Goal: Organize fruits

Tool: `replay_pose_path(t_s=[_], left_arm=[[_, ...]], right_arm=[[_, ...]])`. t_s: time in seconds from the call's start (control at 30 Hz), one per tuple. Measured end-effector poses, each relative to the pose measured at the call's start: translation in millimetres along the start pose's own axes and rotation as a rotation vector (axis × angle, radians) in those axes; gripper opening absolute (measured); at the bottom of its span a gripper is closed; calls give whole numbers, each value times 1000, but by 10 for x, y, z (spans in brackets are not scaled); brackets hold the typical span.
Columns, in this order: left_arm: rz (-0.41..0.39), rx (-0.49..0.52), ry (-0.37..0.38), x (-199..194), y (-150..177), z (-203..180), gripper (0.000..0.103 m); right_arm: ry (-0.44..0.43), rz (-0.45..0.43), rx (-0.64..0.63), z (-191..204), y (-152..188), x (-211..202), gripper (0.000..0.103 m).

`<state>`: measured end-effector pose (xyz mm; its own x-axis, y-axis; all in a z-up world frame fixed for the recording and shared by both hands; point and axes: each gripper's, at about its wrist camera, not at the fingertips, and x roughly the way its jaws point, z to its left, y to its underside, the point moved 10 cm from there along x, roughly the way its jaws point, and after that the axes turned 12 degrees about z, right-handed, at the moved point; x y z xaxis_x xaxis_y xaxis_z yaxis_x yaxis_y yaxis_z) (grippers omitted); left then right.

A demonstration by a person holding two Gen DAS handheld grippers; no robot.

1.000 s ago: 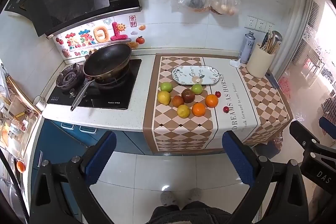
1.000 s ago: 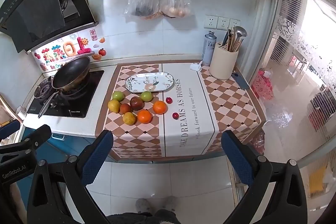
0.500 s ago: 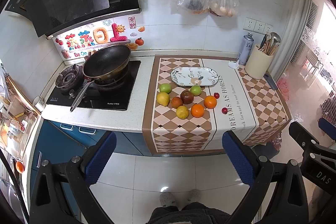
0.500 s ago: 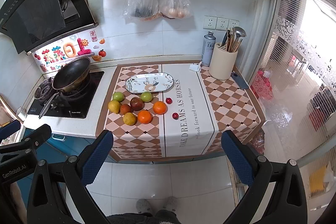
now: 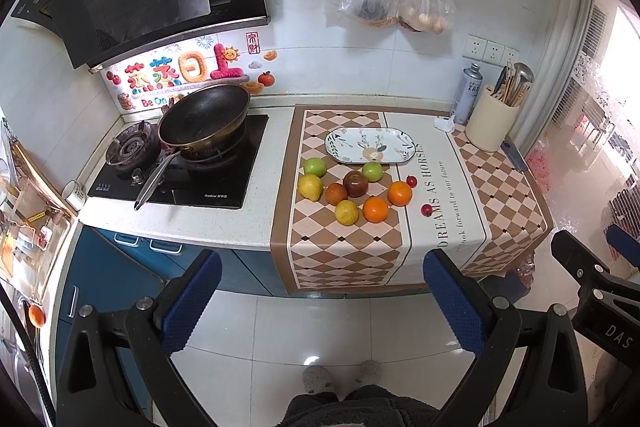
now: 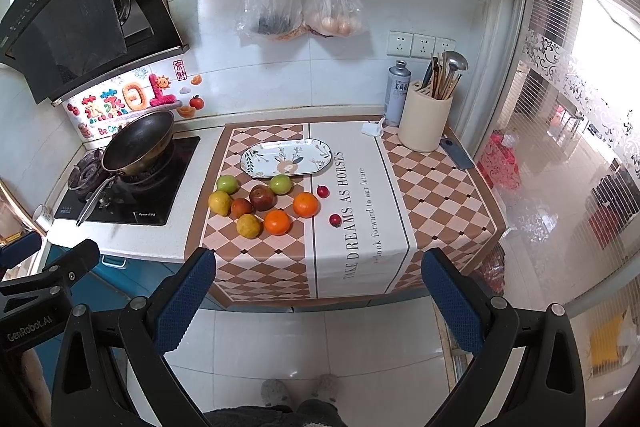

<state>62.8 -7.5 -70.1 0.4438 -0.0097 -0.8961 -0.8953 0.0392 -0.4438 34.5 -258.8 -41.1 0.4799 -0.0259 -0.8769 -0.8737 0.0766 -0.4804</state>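
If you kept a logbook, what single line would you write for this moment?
stage: start, nothing picked | left tongs: open, empty | right tongs: open, empty | fruits: loose on cloth | plate: empty

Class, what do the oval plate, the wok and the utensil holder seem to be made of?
Oval plate: likely glazed ceramic, glossy white with printed leaves.
Wok: dark metal, matte black inside, worn brassy rim, shiny steel handle.
Utensil holder: cream, smooth, matte; plastic or ceramic, unclear.

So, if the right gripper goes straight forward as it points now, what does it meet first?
Probably the hanging front edge of the checked cloth; the right gripper, open, has free air before it. Depth is unclear.
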Motion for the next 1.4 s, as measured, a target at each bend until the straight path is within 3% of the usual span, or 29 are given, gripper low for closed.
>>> replay_pose_path(t_s=[1.4], left_arm=[[-3,-6,5,-10,34,-34,103]], right_arm=[[-13,3,-12,32,-10,1,103]])
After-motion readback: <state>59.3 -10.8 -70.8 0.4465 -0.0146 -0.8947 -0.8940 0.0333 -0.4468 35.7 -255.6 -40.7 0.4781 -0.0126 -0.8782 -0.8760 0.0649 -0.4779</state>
